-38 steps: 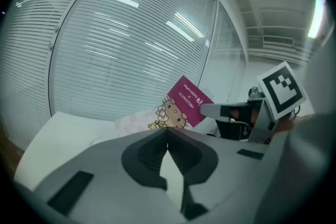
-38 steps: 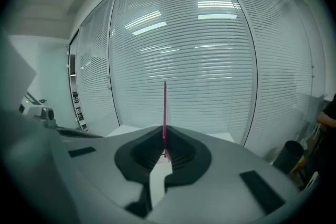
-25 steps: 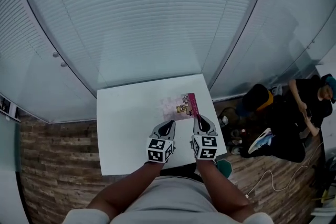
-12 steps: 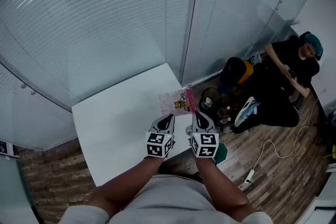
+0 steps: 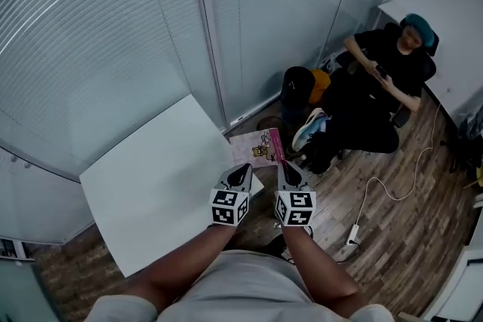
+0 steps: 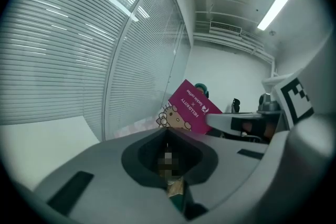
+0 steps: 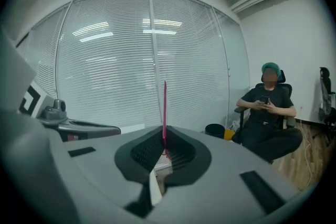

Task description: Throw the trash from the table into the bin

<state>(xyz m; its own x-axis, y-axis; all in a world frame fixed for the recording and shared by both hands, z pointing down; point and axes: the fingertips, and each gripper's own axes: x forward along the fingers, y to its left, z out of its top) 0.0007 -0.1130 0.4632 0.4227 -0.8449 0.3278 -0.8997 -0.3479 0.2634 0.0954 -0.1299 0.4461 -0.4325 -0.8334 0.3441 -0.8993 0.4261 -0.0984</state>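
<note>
Trash, a pink paper bag point(image 5: 260, 148), is now hanging past the tabletop's point(image 5: 151, 185) right edge instead of over it, since I am swinging it toward the black bin point(image 5: 296, 87) with my right claw point(image 5: 285, 170) pinching it tight and my left claw point(image 5: 241, 171) riding alongside, closed and empty.

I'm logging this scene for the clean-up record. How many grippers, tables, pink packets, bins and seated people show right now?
Grippers: 2, the left gripper and the right gripper
Tables: 1, the white table
Packets: 1, the pink packet
Bins: 1, the black bin
People seated: 1, the seated person
Total: 6
</note>
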